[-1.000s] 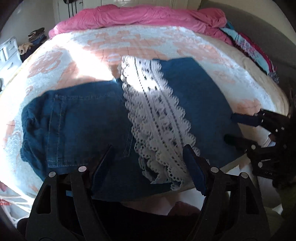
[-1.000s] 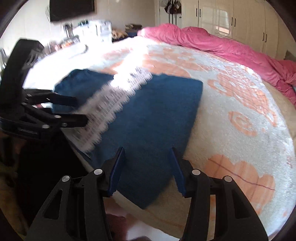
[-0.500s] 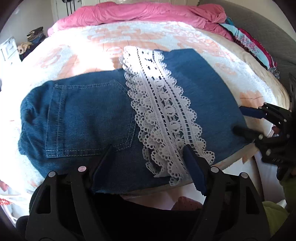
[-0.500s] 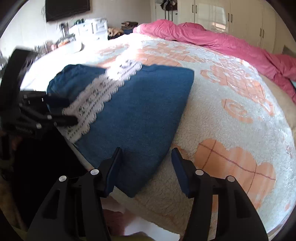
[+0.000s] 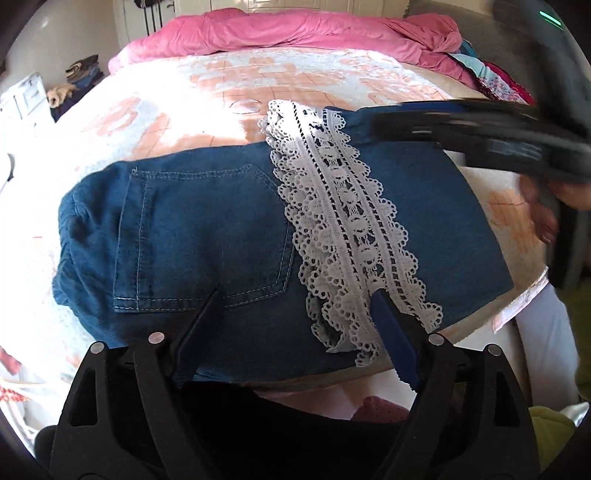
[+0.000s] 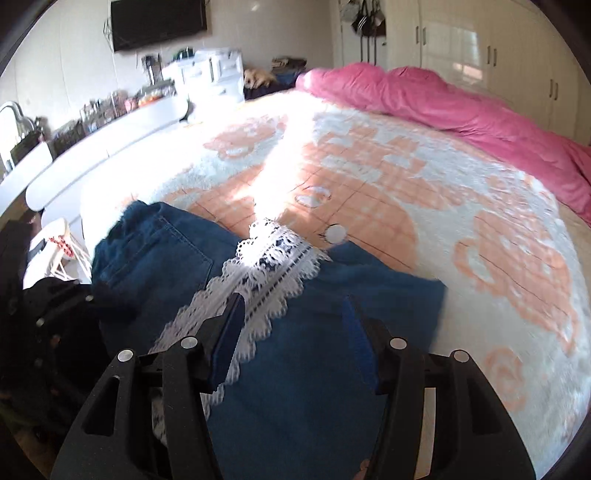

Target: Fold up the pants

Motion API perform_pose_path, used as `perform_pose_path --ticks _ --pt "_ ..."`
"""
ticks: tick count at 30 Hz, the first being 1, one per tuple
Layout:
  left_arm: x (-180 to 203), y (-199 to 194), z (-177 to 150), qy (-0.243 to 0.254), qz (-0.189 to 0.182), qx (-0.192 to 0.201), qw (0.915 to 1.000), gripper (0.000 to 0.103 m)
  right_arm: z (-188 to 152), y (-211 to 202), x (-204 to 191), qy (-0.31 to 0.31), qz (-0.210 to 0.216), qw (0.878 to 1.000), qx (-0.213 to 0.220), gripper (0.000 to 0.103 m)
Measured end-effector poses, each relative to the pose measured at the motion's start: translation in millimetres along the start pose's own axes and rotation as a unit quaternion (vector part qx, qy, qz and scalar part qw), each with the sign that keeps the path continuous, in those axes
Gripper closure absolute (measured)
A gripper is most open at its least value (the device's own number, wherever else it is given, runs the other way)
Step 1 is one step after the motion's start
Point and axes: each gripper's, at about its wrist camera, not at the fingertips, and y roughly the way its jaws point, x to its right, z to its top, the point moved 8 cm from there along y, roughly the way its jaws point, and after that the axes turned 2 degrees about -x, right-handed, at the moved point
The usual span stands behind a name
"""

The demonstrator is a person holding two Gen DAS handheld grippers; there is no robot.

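Television [image 6: 159, 24] (right view only) beyond pants [image 6: 314, 332]

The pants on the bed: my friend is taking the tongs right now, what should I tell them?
Left tongs: jaws opening, nothing pinched, low over the near edge of the pants.
Right tongs: open, holding nothing, above the plain denim right of the lace trim.
Pants: lying already folded over near the edge of the bed, back pocket up on one side, lace trim running across the middle.
Done: at least one fold, fabric lying flat.
Left: probably one more fold, perhaps the plain end over the pocket end, then smooth it.
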Motion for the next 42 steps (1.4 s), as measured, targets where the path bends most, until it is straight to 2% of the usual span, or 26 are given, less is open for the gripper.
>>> perform_pose_path --ticks 6,11,15,21,23,28,30,42 --pt "-1 4 -3 -0.001 -0.016 0.000 0.9999 0.020 16 67 2 0.030 0.011 0.997 -0.068 0.048" --pt "0 4 -4 -0.005 -0.033 0.003 0.9994 0.016 14 77 4 0.038 0.019 0.997 -0.071 0.047" --pt "0 -2 -3 -0.003 -0.034 0.009 0.9994 0.014 15 68 5 0.046 0.031 0.997 -0.060 0.047" --pt "-7 -17 3 -0.008 -0.024 0.030 0.9992 0.012 22 25 6 0.073 0.060 0.996 -0.002 0.046" --pt "-9 -22 4 -0.011 -0.023 0.036 0.9990 0.011 21 15 7 0.073 0.058 0.996 0.006 0.039" --pt "-17 -38 6 -0.017 -0.009 0.052 0.9985 0.010 22 -9 11 0.072 0.044 0.996 0.023 0.033" --pt "-21 -43 5 -0.021 -0.003 0.057 0.9981 0.010 24 -18 11 0.068 0.039 0.996 0.030 0.025" --pt "-69 -77 2 -0.069 0.039 0.085 0.9932 0.010 55 -44 -18 0.027 0.035 0.998 0.054 0.022"
